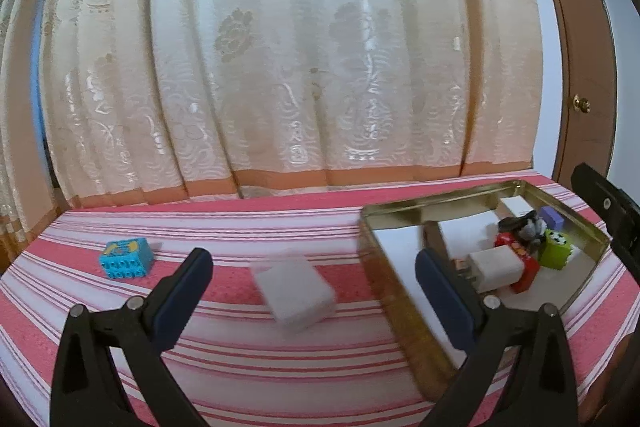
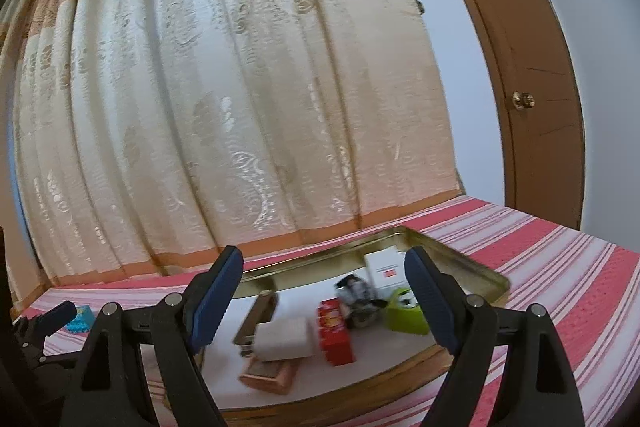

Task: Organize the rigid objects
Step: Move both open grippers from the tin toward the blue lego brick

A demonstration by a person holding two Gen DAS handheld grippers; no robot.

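Both grippers are seen spread wide and empty: the left gripper (image 1: 314,283) is framed around a white block (image 1: 294,293) lying blurred on the striped cloth of the table (image 1: 240,379), untouched by either pad, while the right gripper (image 2: 324,297) is held above the gold tin (image 1: 404,213). The block is judged light, stiff and smooth-sided, best pinched across its two flat opposite faces. A blue toy brick (image 1: 126,257) is left well apart to the left. The tin's near wall, just beside the block, may obstruct a low carry.
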